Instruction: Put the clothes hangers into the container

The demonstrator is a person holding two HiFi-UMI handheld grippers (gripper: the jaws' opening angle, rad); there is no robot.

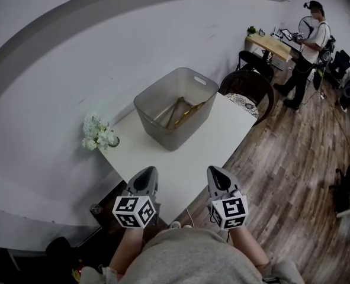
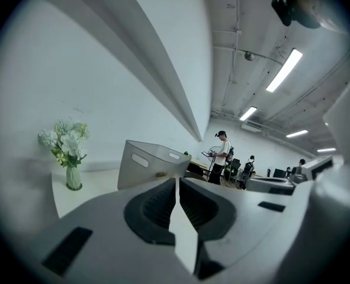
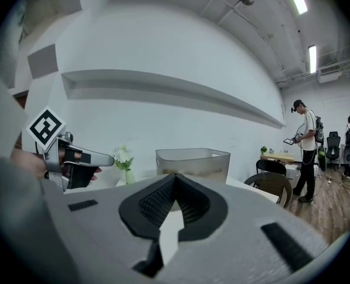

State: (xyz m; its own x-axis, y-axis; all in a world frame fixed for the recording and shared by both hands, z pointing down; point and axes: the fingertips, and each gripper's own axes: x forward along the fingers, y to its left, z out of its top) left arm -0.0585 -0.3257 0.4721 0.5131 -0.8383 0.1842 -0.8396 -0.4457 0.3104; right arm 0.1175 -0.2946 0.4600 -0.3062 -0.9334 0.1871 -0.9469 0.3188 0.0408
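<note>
The clothes hangers, brown, lie on the bottom of the grey container, which stands on the white tabletop at about 12 o'clock from both tongs. The left tongs are clenched with nothing between them and are held over the tabletop's near edge. The right tongs, just beside them at 3 o'clock, are likewise clenched and empty. A vase of flowers stands at 10 o'clock, apart from the container. A dark chair sits at the tabletop's far end, and a person stands well off at 2 o'clock.
</note>
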